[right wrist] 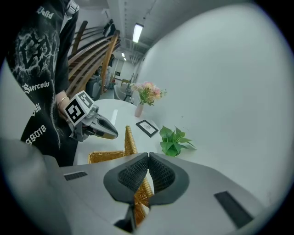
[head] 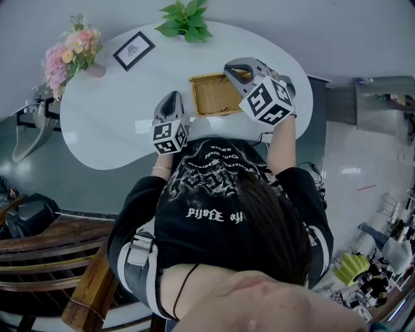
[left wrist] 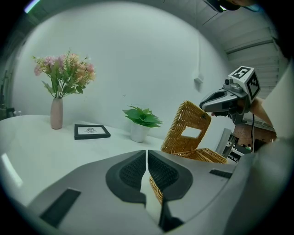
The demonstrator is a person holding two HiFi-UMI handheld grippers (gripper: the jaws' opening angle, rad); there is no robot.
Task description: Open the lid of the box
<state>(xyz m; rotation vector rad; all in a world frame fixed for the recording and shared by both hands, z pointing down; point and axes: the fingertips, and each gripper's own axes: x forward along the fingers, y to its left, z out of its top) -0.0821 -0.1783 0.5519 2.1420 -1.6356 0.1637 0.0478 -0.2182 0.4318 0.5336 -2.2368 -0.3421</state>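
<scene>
A wicker box (head: pixel 209 104) sits on the white table (head: pixel 110 110) in front of the person. Its lid (left wrist: pixel 183 123) is raised and stands steeply tilted above the open base (left wrist: pixel 210 156). My right gripper (head: pixel 229 70) is at the lid's top edge, shut on it; in the right gripper view the wicker lid (right wrist: pixel 130 141) runs in between the closed jaws (right wrist: pixel 148 157). My left gripper (head: pixel 172 97) hovers to the left of the box, shut (left wrist: pixel 147 154) with nothing in it and pointing toward the box.
A vase of pink flowers (head: pixel 71 55), a black picture frame (head: pixel 133 50) and a potted green plant (head: pixel 187 19) stand along the table's far side. Wooden chairs (head: pixel 58 246) are behind the person at the left.
</scene>
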